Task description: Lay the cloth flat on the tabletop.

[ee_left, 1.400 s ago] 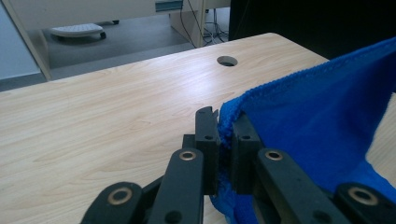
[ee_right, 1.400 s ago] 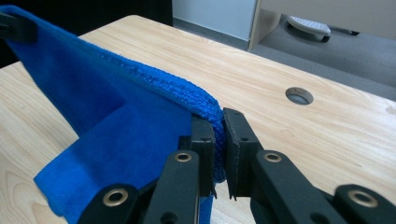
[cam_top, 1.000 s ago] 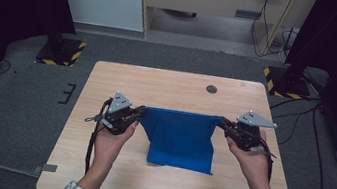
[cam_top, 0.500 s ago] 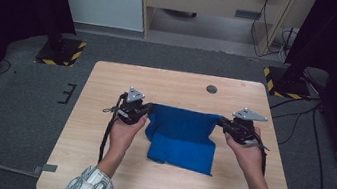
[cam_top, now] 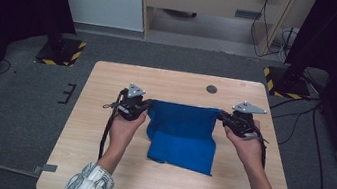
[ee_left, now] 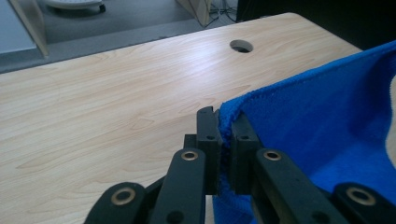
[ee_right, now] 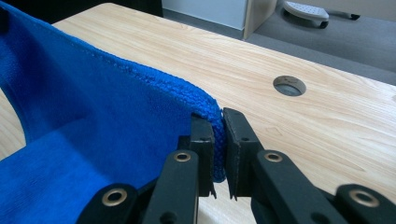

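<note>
while both hands sit over the middle of the wooden table (cam_top: 95,164), the blue cloth (cam_top: 181,136) hangs stretched between the two tools, its top edge raised off the wood and running nearly straight from one to the other. left gripper (cam_top: 147,105): jaws closed down on the cloth's upper left corner; in the left gripper view (ee_left: 224,140) the hemmed edge is pinched between the two black pads with only the thickness of the fabric between them, and the rest of the cloth falls away to the right of that view. right gripper (cam_top: 220,115): jaws likewise clamped on the upper right corner; in the right gripper view (ee_right: 219,140) the corner of the hem sits between the pads, cloth spreading off to the left of that view. lower part of the cloth lies on the table toward the person, folded or doubled, its near edge resting flat between the forearms. a round cable hole (cam_top: 212,89) in the tabletop lies beyond the cloth, well apart from it, nearer the right gripper than the left.
</note>
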Available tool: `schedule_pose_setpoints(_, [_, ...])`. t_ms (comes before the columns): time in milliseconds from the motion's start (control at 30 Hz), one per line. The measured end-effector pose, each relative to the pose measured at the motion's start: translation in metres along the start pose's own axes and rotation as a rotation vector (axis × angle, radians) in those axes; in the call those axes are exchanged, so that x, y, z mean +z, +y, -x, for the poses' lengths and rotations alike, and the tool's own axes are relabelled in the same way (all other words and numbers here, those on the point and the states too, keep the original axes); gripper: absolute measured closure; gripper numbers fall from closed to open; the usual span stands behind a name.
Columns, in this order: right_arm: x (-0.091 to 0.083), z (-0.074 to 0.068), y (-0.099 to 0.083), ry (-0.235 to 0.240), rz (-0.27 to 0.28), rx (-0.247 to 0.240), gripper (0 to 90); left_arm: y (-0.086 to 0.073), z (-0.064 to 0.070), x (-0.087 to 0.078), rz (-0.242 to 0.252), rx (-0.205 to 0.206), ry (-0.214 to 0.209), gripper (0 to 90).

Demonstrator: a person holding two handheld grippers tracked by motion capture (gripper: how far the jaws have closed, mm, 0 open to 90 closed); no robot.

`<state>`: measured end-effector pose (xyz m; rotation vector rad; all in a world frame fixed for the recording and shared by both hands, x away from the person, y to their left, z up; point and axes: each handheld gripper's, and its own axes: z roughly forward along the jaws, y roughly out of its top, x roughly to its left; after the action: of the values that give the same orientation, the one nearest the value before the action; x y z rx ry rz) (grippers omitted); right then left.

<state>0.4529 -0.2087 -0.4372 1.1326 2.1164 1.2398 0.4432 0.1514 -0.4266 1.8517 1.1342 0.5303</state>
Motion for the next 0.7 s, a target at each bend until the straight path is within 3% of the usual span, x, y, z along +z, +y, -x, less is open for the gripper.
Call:
schedule_pose_setpoints(100, [0.01, 0.002, 0.0, -0.005, -0.015, -0.003, 82.9, -0.003, -0.006, 0.009, -0.01, -0.021, 0.006, 84.9])
schedule_pose_setpoints(167, [0.019, 0.004, -0.002, -0.006, -0.033, -0.002, 83.0, -0.005, -0.009, 0.016, -0.034, -0.023, 0.016, 84.9])
schedule_pose_setpoints(200, [0.03, 0.007, -0.004, -0.012, -0.061, 0.006, 83.1, -0.008, -0.013, 0.023, -0.062, -0.047, 0.008, 84.9])
schedule_pose_setpoints(333, [0.041, 0.007, -0.006, -0.027, -0.085, -0.006, 83.2, -0.009, -0.014, 0.029, -0.061, -0.032, 0.022, 84.8])
schedule_pose_setpoints(600, [0.047, 0.018, -0.008, -0.007, -0.04, 0.065, 82.6, -0.009, -0.019, 0.037, -0.034, -0.043, 0.023, 83.7])
schedule_pose_setpoints(700, [0.051, 0.02, -0.006, -0.023, -0.043, 0.063, 82.6, -0.006, -0.019, 0.04, -0.035, -0.047, 0.029, 84.1])
